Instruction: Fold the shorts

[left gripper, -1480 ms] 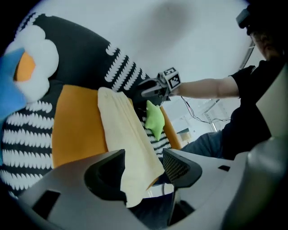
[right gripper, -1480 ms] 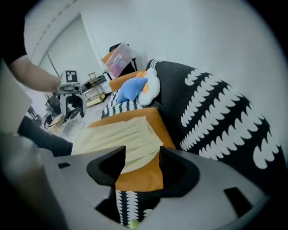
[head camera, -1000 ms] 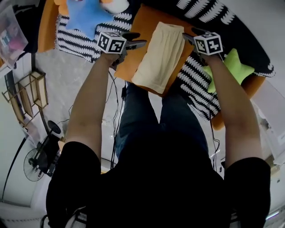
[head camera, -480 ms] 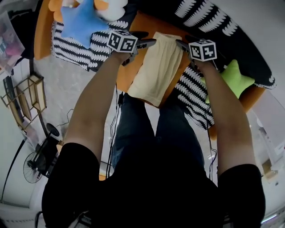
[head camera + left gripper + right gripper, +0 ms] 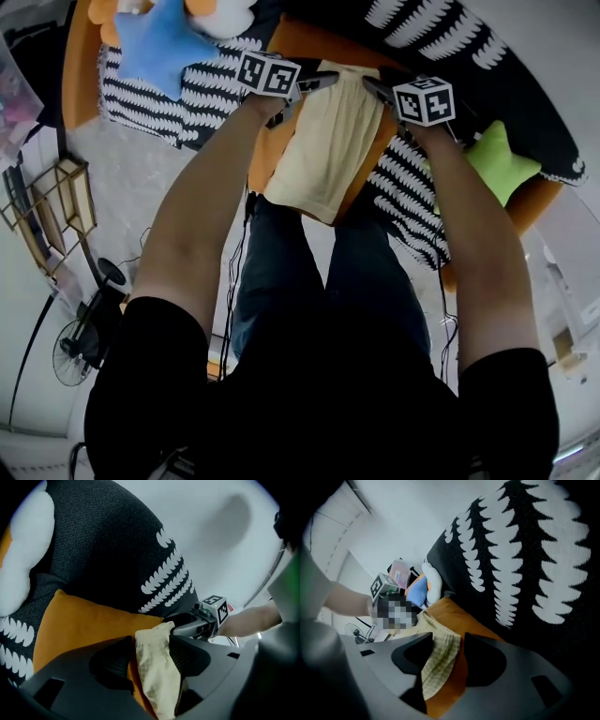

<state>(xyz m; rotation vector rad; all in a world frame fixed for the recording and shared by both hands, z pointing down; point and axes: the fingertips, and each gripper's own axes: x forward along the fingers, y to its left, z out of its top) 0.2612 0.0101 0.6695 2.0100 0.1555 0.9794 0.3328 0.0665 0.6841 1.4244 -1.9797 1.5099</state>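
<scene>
Cream shorts (image 5: 328, 141), folded into a long strip, lie on an orange cushion (image 5: 291, 42). My left gripper (image 5: 322, 82) is at the strip's far left corner and my right gripper (image 5: 373, 88) at its far right corner. In the left gripper view the cloth corner (image 5: 157, 667) sits between the wide jaws of the left gripper (image 5: 150, 644), with orange cushion (image 5: 84, 620) showing beside it. In the right gripper view the right gripper (image 5: 447, 641) has just been closing its jaws around the cloth corner (image 5: 438, 663), and a gap still shows on one side.
A blue star pillow (image 5: 164, 42) lies at the far left and a green star pillow (image 5: 502, 159) at the right, both on a black-and-white patterned cover (image 5: 178, 94). A wooden rack (image 5: 56, 197) and a fan (image 5: 70, 352) stand on the floor at left.
Both grippers have dropped and come in to the far end of the shorts. The left one moved right to its corner, and the right one shifted slightly left.
</scene>
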